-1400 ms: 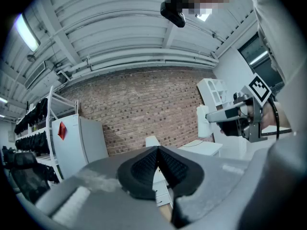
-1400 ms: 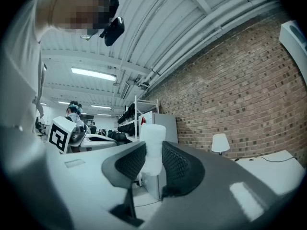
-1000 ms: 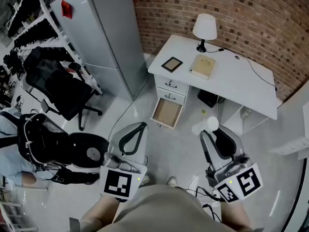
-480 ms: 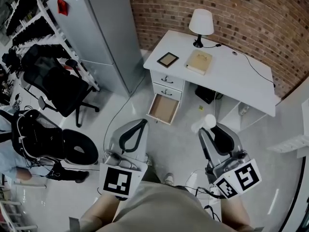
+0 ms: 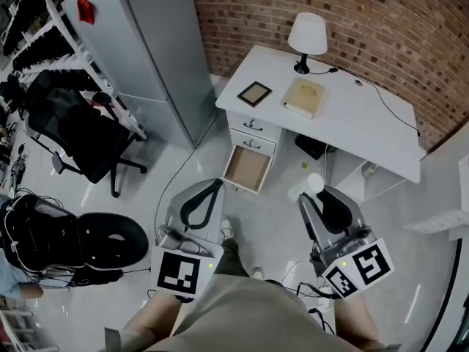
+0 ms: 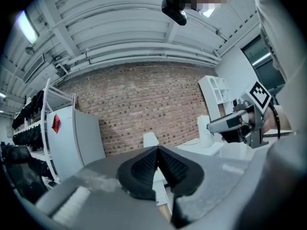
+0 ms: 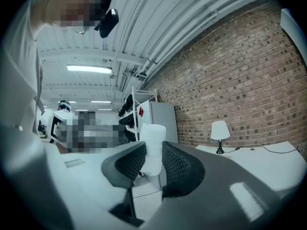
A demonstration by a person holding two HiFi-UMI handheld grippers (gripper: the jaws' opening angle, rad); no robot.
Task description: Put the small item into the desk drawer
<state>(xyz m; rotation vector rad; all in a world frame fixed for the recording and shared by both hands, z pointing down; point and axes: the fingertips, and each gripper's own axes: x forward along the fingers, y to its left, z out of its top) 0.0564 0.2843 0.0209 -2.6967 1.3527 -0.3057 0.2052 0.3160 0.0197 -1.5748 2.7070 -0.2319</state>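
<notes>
A small white cylinder-shaped item (image 7: 153, 145) stands upright between the pads of my right gripper (image 7: 153, 161), which is shut on it. In the head view the same item (image 5: 308, 186) pokes out past the right gripper (image 5: 315, 196), above the floor in front of the desk. The white desk (image 5: 352, 127) stands against the brick wall. Its lowest drawer (image 5: 248, 169) is pulled open and shows a bare wooden bottom. My left gripper (image 5: 212, 191) hangs just short of that drawer. Its pads (image 6: 148, 161) touch at the tips with nothing between them.
On the desk are a white lamp (image 5: 308, 34), a framed picture (image 5: 254, 93) and a tan book (image 5: 305, 97). A grey cabinet (image 5: 139, 46) stands left of the desk, with black office chairs (image 5: 77, 127) further left. Cables lie on the floor under the desk.
The desk and open drawer have drawn slightly closer, and the chairs have slid down and left in the head view. Both grippers keep their pose; the right still holds the white item.
</notes>
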